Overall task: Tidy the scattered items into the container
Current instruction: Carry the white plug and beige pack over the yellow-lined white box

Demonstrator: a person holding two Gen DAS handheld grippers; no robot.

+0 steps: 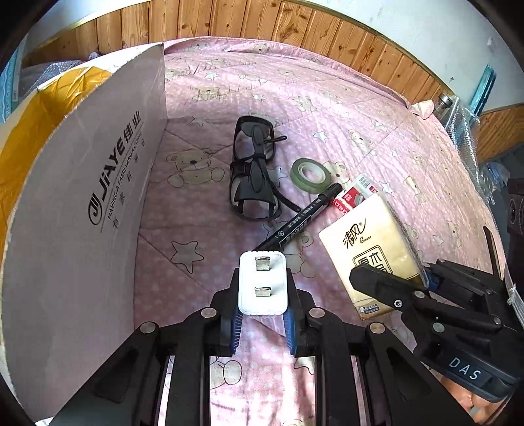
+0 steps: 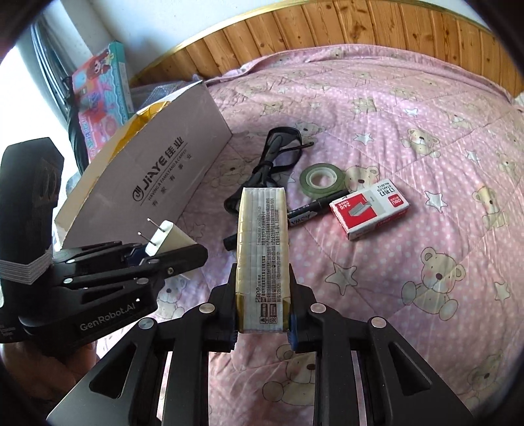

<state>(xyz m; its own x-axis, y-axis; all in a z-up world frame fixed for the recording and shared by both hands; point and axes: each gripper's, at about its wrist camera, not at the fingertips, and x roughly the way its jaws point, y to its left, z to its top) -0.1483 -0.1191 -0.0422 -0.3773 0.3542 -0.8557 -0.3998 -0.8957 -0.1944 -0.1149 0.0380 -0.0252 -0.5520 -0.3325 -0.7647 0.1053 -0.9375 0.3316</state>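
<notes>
My left gripper (image 1: pixel 263 296) is shut on a white plug adapter (image 1: pixel 263 283), prongs facing the camera; the adapter (image 2: pixel 167 237) also shows in the right wrist view, just right of the cardboard box (image 1: pixel 95 203). My right gripper (image 2: pixel 263 295) is shut on a yellow tissue pack (image 2: pixel 264 255), held above the bed; the pack (image 1: pixel 370 259) shows in the left wrist view too. On the pink quilt lie black glasses (image 1: pixel 252 170), a green tape roll (image 1: pixel 309 173), a black marker (image 1: pixel 301 221) and a red-and-white staple box (image 2: pixel 370 211).
The open box (image 2: pixel 144 183) with a yellow lining stands on the bed's left side. A wooden panelled wall (image 2: pixel 360 29) runs behind the bed. A colourful toy box (image 2: pixel 101 88) sits beyond the carton. Bubble wrap (image 1: pixel 465 131) lies at the right edge.
</notes>
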